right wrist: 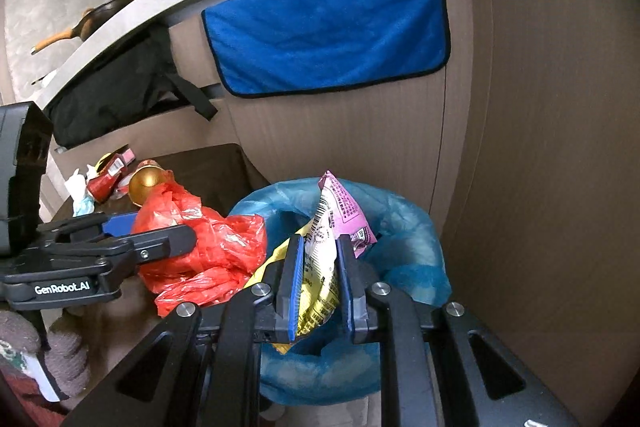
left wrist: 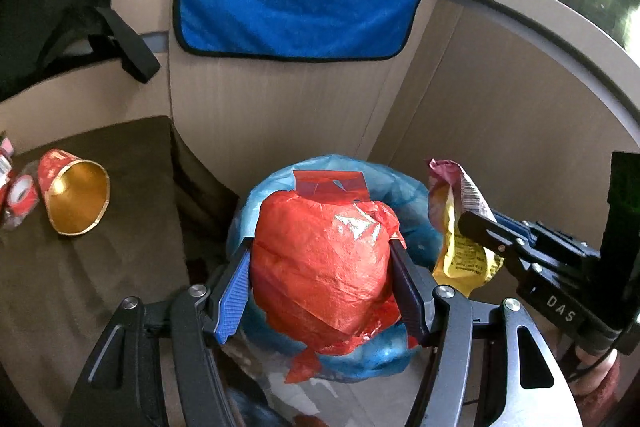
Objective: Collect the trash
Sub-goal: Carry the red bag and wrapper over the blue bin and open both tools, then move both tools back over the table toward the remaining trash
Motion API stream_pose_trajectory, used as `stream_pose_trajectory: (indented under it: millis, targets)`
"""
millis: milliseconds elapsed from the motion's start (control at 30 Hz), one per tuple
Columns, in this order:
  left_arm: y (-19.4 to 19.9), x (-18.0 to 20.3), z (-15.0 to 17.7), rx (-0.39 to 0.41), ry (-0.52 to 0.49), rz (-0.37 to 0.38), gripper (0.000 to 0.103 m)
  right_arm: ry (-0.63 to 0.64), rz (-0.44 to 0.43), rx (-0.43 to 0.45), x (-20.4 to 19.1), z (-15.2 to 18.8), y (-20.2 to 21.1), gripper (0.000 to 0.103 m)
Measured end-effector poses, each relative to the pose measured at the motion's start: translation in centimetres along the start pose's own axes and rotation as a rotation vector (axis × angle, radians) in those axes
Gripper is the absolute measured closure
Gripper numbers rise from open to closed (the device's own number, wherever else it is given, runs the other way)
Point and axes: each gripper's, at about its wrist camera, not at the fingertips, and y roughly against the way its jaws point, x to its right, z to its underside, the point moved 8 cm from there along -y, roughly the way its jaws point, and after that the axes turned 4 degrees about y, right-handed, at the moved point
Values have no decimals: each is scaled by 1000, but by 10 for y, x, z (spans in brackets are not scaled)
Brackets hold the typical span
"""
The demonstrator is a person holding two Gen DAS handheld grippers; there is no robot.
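The snack wrapper (right wrist: 320, 259) stands upright, long axis vertical, purple end up, clamped in the right claw (right wrist: 318, 287) above the blue-lined bin (right wrist: 404, 227). The left claw (left wrist: 320, 267), level beside it, grips a crumpled red plastic bag (left wrist: 320, 267) over the bin's left rim

Bin (left wrist: 416, 211) inside hidden by red bag (left wrist: 320, 267); table trash (right wrist: 102, 179) maybe cups, blurred.

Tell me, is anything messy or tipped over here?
Yes. A gold-lined cup lies tipped on its side on the brown cushion, with more litter beside it. The red bag and snack wrapper are held over the bin, not dropped in.
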Motion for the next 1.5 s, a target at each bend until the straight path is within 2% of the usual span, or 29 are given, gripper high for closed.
stream_pose_trajectory:
  millis: [433,600,667,767,900,1000,1133,1300,1500]
  targets:
    - [-38,-12,-2,-87,62,19,38,-45,4,-51,13,9,-24,84]
    - [-45,-15,-7,-137,141,128,34,-61,24,-40,17,9,-27,73]
    - [-45,-17,-8,-139,161,149,32,-65,23,-31,16,8,-25,61]
    - [-43,-20,-11,-126,181,161,29,-76,29,-10,17,5,-19,49]
    - [-37,-20,-15,-126,192,199,24,-81,40,3,19,1,-10,48]
    - [-27,-20,-17,-114,182,208,24,-85,44,3,21,1,-10,48]
    - [-12,-27,-20,-84,150,155,24,-81,46,3,19,1,-8,48]
    - [19,-47,-18,-14,94,28,24,-65,45,8,14,0,-4,48]
    - [72,-90,-21,82,112,-79,24,-25,-1,32,-17,-12,5,48]
